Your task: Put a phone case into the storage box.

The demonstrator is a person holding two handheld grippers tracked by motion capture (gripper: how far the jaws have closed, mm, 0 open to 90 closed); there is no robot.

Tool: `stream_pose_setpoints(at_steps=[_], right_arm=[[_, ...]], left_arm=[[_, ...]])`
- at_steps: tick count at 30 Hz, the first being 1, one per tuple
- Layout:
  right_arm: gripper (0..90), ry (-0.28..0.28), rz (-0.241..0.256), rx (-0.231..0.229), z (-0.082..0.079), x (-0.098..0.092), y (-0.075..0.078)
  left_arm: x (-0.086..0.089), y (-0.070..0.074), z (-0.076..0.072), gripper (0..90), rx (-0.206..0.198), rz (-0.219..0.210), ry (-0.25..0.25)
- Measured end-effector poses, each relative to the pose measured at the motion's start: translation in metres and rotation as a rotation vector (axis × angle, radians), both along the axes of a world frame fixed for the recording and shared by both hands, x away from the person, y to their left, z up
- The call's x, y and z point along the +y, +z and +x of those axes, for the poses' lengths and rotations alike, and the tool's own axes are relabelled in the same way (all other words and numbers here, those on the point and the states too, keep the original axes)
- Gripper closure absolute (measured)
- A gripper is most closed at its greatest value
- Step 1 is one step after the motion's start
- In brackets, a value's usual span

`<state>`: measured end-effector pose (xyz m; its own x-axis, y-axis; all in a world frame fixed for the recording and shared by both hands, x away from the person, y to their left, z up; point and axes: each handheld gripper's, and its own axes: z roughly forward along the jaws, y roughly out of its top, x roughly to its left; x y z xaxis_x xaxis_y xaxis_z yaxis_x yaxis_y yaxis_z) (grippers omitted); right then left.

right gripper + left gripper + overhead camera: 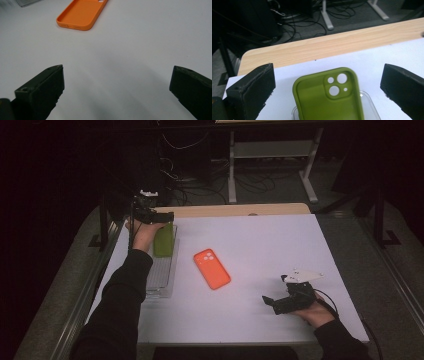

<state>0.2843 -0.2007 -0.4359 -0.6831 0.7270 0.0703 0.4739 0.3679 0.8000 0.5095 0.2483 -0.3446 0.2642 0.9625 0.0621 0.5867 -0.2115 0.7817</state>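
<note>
A green phone case [329, 97] rests hollow side up at the far end of a clear plastic tray [161, 275], camera cutouts toward the table's back edge. My left gripper [162, 216] hovers over it, open; in the left gripper view [329, 71] the case [163, 240] lies between the wide-spread jaws, touching neither. An orange phone case [212, 268] lies flat in the middle of the white table. My right gripper [274, 289] is open near the front right, low over bare table [119, 72], with the orange case [81, 15] ahead of it.
The white tabletop [260, 240] has a bare wooden strip [235, 210] along its far edge. Beyond it are cables and a desk frame [270, 155] on a dark floor. A tray corner [25, 2] shows at the top left of the right gripper view.
</note>
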Motion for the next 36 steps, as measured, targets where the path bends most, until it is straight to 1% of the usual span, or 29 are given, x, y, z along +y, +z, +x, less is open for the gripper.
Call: stream_pose_setpoints(at_steps=[1, 3, 4, 5, 6, 7, 10, 12, 13, 16, 17, 20, 21, 22, 23, 24, 25, 27, 28, 30, 32, 34, 35, 36], right_arm=[[0.0, 0.000, 0.000, -0.001, 0.000, 0.000, 0.000], [0.0, 0.000, -0.001, -0.002, 0.000, 0.000, 0.000], [0.0, -0.001, -0.003, -0.003, 0.000, 0.000, 0.000], [0.0, 0.000, -0.005, -0.004, 0.000, 0.000, 0.000], [0.0, 0.001, -0.005, -0.006, 0.000, 0.001, 0.000], [0.0, 0.002, -0.005, -0.005, 0.000, 0.001, 0.000], [0.0, 0.002, -0.007, -0.005, 0.000, 0.001, -0.001], [0.0, 0.002, -0.008, -0.006, 0.000, 0.001, -0.001], [0.0, 0.001, -0.008, -0.007, 0.000, 0.001, -0.001], [0.0, -0.001, -0.006, 0.001, 0.000, 0.001, 0.000], [0.0, -0.002, -0.006, 0.001, 0.000, 0.001, 0.000], [0.0, 0.000, -0.008, -0.003, 0.000, 0.001, 0.000], [0.0, 0.001, -0.008, -0.003, 0.001, 0.002, 0.000], [0.0, 0.002, -0.008, -0.004, 0.001, 0.002, 0.000], [0.0, 0.003, -0.007, -0.006, 0.001, 0.002, 0.001], [0.0, 0.002, -0.005, 0.000, 0.001, 0.002, 0.001], [0.0, 0.000, -0.005, 0.002, 0.001, 0.002, 0.001], [0.0, 0.001, -0.007, -0.007, 0.001, 0.001, 0.001], [0.0, -0.001, -0.005, -0.002, 0.001, 0.001, 0.001], [0.0, -0.004, -0.007, -0.009, 0.002, 0.001, 0.001], [0.0, -0.007, -0.004, -0.007, 0.001, 0.001, 0.002], [0.0, -0.005, -0.006, -0.007, 0.001, 0.001, 0.002], [0.0, -0.005, -0.006, -0.007, 0.001, 0.001, 0.002], [0.0, -0.005, -0.005, -0.006, 0.001, 0.001, 0.002]], left_arm=[[0.000, 0.001, -0.002, 0.0, -0.003, -0.009, -0.005], [0.002, 0.005, -0.007, 0.0, 0.009, -0.015, -0.036], [0.002, 0.007, -0.009, 0.0, 0.009, -0.026, -0.044], [0.002, 0.009, -0.012, 0.0, 0.008, -0.037, -0.059], [0.002, 0.011, -0.015, 0.0, 0.014, -0.038, -0.081], [0.002, 0.012, -0.018, 0.0, 0.014, -0.042, -0.091], [0.000, 0.016, -0.028, 0.0, 0.023, -0.042, -0.148], [-0.001, 0.018, -0.034, 0.0, 0.031, -0.059, -0.186], [-0.001, 0.018, -0.037, 0.0, 0.031, -0.068, -0.199], [-0.003, 0.020, -0.047, 0.0, 0.027, -0.076, -0.263], [-0.003, 0.020, -0.051, 0.0, 0.032, -0.078, -0.284], [-0.006, 0.019, -0.063, 0.0, 0.023, -0.104, -0.340], [-0.008, 0.018, -0.068, 0.0, 0.017, -0.115, -0.352], [-0.010, 0.018, -0.072, 0.0, 0.017, -0.111, -0.375], [-0.012, 0.017, -0.077, 0.0, 0.015, -0.117, -0.391], [-0.014, 0.016, -0.081, 0.0, 0.013, -0.117, -0.412], [-0.017, 0.016, -0.086, 0.0, 0.018, -0.099, -0.443], [-0.022, 0.016, -0.094, 0.0, 0.015, -0.100, -0.475], [-0.026, 0.015, -0.099, 0.0, 0.016, -0.109, -0.492], [-0.031, 0.014, -0.106, 0.0, 0.018, -0.115, -0.512], [-0.037, 0.013, -0.114, 0.0, 0.008, -0.116, -0.547], [-0.043, 0.011, -0.122, 0.0, 0.009, -0.131, -0.563], [-0.045, 0.010, -0.125, 0.0, 0.011, -0.125, -0.581], [-0.049, 0.009, -0.129, 0.0, 0.013, -0.135, -0.589]])
